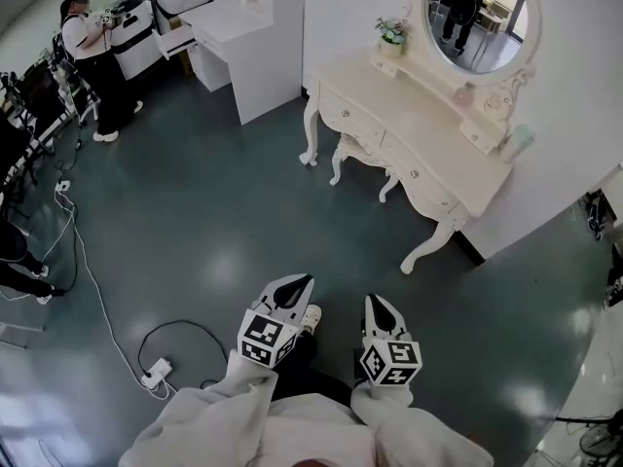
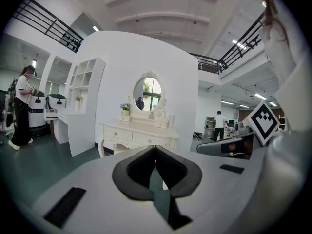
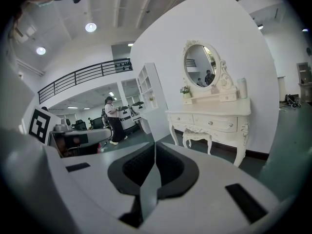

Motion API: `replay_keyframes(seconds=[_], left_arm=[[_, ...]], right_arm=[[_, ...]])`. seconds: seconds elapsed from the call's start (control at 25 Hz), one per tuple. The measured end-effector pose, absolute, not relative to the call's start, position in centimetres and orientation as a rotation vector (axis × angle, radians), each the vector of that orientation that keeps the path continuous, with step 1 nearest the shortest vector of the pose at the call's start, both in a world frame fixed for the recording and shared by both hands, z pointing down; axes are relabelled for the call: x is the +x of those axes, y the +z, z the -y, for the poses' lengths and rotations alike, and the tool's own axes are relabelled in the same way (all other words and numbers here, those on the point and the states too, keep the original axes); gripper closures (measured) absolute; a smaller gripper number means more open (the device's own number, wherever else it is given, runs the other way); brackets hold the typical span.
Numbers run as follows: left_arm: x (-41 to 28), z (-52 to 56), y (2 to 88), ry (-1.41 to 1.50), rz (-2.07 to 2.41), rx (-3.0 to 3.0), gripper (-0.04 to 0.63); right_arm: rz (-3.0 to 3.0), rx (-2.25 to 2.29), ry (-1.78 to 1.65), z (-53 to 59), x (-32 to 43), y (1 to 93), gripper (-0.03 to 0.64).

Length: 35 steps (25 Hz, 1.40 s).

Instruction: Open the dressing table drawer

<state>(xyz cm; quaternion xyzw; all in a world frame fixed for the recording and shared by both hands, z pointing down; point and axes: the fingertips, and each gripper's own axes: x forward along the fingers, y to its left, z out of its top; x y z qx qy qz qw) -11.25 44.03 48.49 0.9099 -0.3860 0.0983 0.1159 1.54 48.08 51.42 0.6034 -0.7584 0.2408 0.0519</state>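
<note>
The cream dressing table (image 1: 458, 178) with an oval mirror (image 1: 477, 13) stands against the white wall at the upper right. Its drawers (image 1: 352, 122) with small knobs look closed. Both grippers hang over the green floor well short of it, side by side in front of the person's sleeves. My left gripper (image 1: 297, 285) is shut and holds nothing; its tips meet in the left gripper view (image 2: 155, 147) with the table (image 2: 139, 134) far ahead. My right gripper (image 1: 375, 305) is also shut and holds nothing (image 3: 155, 145), and the table (image 3: 212, 122) lies ahead to its right.
A matching stool (image 1: 362, 156) is tucked under the table. A flower pot (image 1: 392, 35) sits on its top. A white desk and shelf unit (image 1: 243, 37) stands at the back. A person (image 1: 92, 61) stands far left. A cable and power strip (image 1: 156, 370) lie on the floor at left.
</note>
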Motion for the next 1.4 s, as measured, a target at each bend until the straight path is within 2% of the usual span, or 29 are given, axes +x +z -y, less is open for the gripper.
replay_keyframes(seconds=[0.84,1.4], left_arm=[[-10.0,-28.0,48.0,0.277,1.099,2.705,0.578],[-10.3,-24.5,49.6,0.288,1.049,2.694,0.578]], right_arm=[[2.302,1.843,0.708,-32.5,2.7,50.9,0.58],[2.245,1.888,0.81,-29.3,2.4,52.6,0.58]])
